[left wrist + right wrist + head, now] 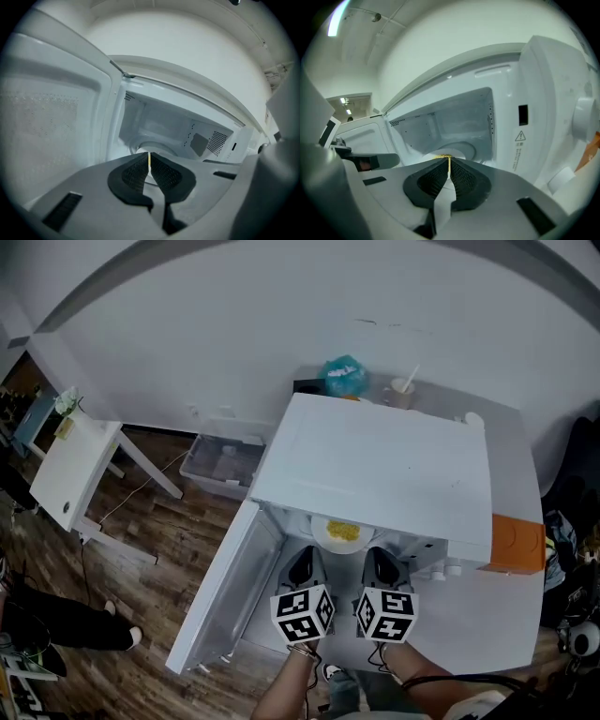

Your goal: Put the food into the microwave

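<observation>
Here the plate of yellow food lies flat in the open mouth of the microwave; being round, it has no long axis. The microwave's door stands open to the left. The left gripper and right gripper each pinch the plate's near rim.

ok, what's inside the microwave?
Only the turntable shows on its floor. The plate of yellow food, pinched by left gripper and right gripper, hides the turntable's front.
</observation>
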The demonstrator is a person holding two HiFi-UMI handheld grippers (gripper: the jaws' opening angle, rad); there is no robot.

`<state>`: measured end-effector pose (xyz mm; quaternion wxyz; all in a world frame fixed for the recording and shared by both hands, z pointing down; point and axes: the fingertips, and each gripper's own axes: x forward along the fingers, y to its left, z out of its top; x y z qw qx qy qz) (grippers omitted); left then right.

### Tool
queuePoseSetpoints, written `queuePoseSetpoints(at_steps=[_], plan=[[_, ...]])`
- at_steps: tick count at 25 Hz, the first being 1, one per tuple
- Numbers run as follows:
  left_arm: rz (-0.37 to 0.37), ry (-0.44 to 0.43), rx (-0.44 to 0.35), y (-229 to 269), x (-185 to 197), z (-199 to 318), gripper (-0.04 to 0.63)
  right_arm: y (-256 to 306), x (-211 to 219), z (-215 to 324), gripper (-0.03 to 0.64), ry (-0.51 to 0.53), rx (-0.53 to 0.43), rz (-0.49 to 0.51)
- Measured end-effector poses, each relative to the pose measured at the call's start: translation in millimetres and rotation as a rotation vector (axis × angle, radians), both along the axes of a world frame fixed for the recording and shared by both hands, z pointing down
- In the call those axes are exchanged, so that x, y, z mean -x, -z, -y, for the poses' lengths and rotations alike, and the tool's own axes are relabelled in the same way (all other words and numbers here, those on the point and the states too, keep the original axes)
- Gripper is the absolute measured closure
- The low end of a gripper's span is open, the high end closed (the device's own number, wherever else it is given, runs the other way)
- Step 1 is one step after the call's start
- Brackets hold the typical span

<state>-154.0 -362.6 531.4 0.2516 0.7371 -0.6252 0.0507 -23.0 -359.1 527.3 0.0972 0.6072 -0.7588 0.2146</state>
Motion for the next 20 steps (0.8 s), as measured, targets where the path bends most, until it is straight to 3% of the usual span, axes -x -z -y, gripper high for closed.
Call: queuePoseSetpoints(at_steps=[20], plan=[[0.032,-0.043,-0.047,58,-37,-88,0.591,53,-6,-83,0.594,0.142,-0.069,-0.007]])
